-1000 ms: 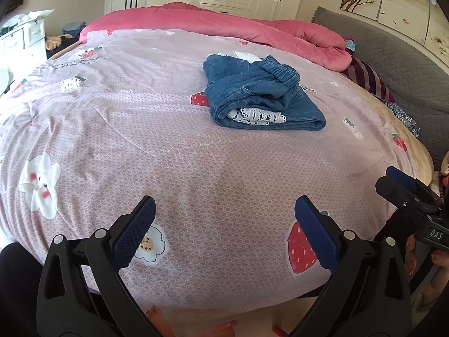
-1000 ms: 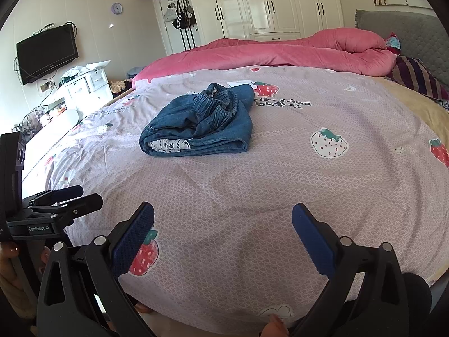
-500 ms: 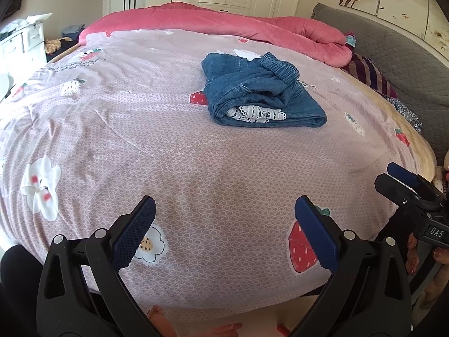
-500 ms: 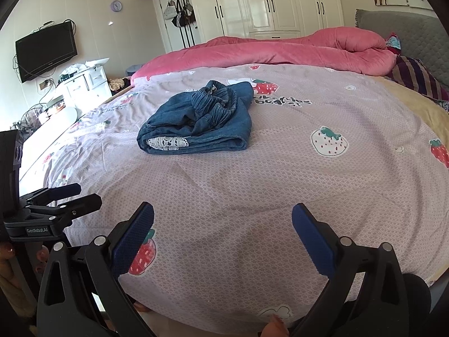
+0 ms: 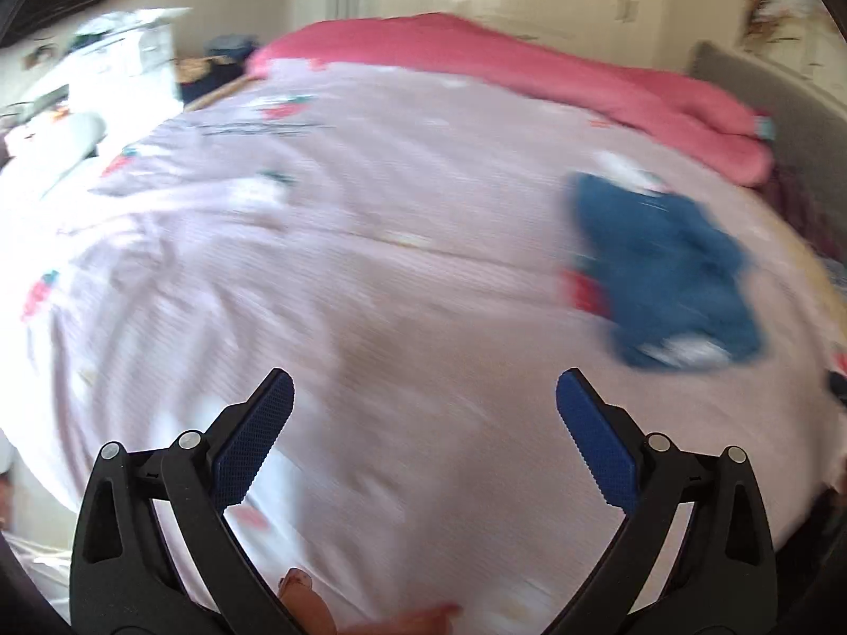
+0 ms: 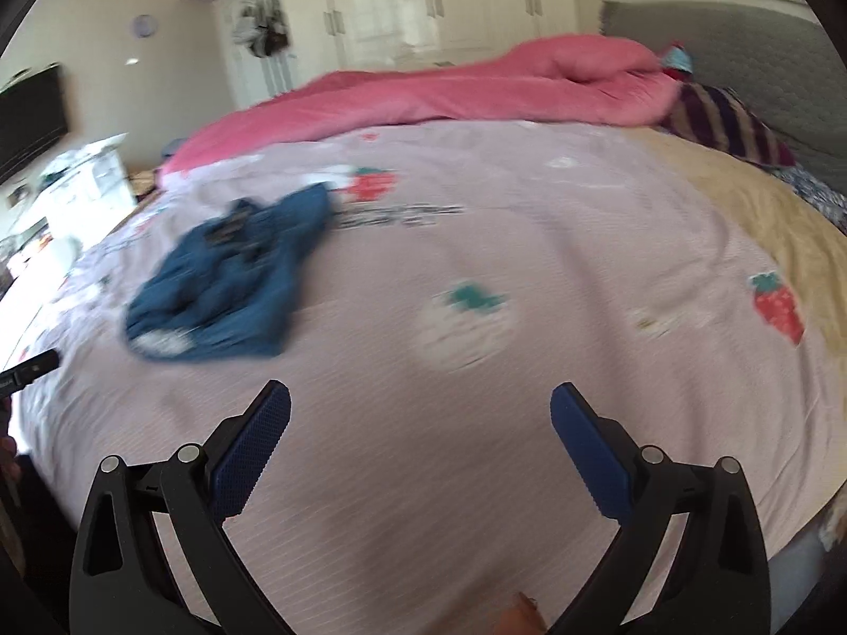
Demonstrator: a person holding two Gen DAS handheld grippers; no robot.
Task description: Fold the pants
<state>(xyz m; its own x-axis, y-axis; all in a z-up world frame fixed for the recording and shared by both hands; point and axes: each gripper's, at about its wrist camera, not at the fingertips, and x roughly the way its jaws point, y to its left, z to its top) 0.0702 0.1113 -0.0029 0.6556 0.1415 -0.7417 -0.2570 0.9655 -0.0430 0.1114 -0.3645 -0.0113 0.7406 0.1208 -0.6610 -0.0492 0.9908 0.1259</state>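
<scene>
The blue denim pants (image 5: 667, 275) lie folded in a compact bundle on the pink strawberry-print bed sheet (image 5: 344, 264), at the right of the blurred left wrist view. In the right wrist view the pants (image 6: 227, 280) lie at the left. My left gripper (image 5: 421, 402) is open and empty, above the sheet near the bed's front edge, well short of the pants. My right gripper (image 6: 418, 413) is open and empty too, over bare sheet to the right of the pants. The left gripper's tip (image 6: 32, 365) shows at the left edge of the right wrist view.
A rumpled pink duvet (image 6: 450, 90) lies along the far side of the bed. A grey headboard (image 6: 741, 47) and a striped pillow (image 6: 725, 121) are at the right. White drawers (image 5: 127, 63) stand at the left, wardrobes (image 6: 434, 5) behind.
Both views have swung fast and are blurred. The left gripper turned left, so the pants shifted to the right of its view. The right gripper turned right. Both stay open.
</scene>
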